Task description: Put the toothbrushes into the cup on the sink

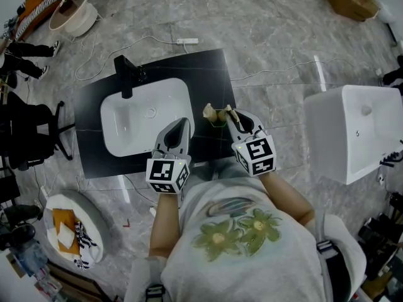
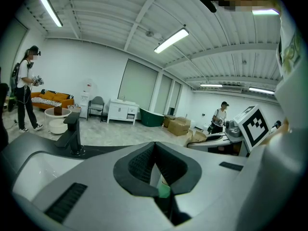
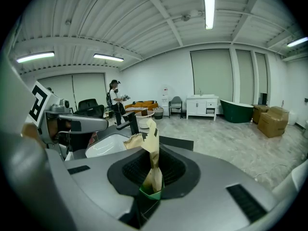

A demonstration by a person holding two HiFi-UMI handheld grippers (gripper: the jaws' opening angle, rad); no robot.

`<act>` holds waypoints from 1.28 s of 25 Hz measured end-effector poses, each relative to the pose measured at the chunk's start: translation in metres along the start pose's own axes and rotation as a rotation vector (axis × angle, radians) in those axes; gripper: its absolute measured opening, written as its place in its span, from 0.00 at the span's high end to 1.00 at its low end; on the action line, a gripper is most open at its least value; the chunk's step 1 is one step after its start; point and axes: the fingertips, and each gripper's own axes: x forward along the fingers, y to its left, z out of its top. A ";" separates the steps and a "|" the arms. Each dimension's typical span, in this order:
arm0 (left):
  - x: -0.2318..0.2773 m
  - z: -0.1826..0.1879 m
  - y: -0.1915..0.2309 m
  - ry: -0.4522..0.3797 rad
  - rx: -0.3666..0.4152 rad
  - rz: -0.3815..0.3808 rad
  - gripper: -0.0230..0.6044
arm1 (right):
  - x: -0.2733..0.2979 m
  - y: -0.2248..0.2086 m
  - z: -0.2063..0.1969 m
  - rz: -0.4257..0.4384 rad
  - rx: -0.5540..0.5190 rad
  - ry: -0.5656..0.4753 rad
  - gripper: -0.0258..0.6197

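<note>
The black surface (image 1: 211, 74) and its white sink (image 1: 145, 121) lie under and ahead of both pairs of fingers. A second white basin (image 1: 352, 131) stands well to the right of the right gripper (image 1: 230, 113). A black faucet (image 1: 126, 74) rises beyond the left gripper (image 1: 183, 124), whose fingers are closed together over the sink's near rim. The right fingers pinch a crumpled brown paper packet (image 3: 151, 143) that sticks up past their tips; whether a toothbrush is inside cannot be told. Each gripper's cube (image 1: 256, 153) bears black-and-white square markers.

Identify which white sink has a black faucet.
The sink set in the black countertop, left of centre; its black faucet stands at the rim. The separate white basin at right shows none.
</note>
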 end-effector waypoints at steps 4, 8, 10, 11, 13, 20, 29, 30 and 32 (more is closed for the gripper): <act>0.000 0.001 0.000 0.000 0.002 0.006 0.93 | 0.001 -0.001 -0.003 0.003 -0.003 0.008 0.87; -0.001 0.000 0.001 0.001 0.001 0.007 0.93 | 0.003 0.000 -0.004 0.005 -0.008 0.014 0.87; -0.001 -0.001 0.001 0.004 0.000 0.006 0.93 | 0.005 0.000 -0.006 0.006 -0.010 0.018 0.87; -0.001 -0.002 0.000 0.005 -0.001 0.006 0.93 | 0.005 0.000 -0.007 0.006 -0.010 0.019 0.87; -0.002 -0.004 0.000 0.007 -0.002 0.006 0.93 | 0.006 -0.001 -0.008 0.007 -0.012 0.019 0.87; -0.002 -0.003 -0.002 0.011 -0.004 0.004 0.93 | 0.008 -0.001 -0.011 0.012 -0.023 0.037 0.87; -0.001 -0.006 -0.005 0.017 -0.002 0.001 0.93 | 0.012 -0.002 -0.018 0.019 -0.026 0.056 0.87; -0.001 -0.007 -0.005 0.018 -0.001 0.001 0.93 | 0.013 -0.002 -0.020 0.020 -0.026 0.059 0.87; 0.000 -0.008 -0.005 0.019 -0.001 0.000 0.93 | 0.014 -0.002 -0.023 0.024 -0.023 0.063 0.87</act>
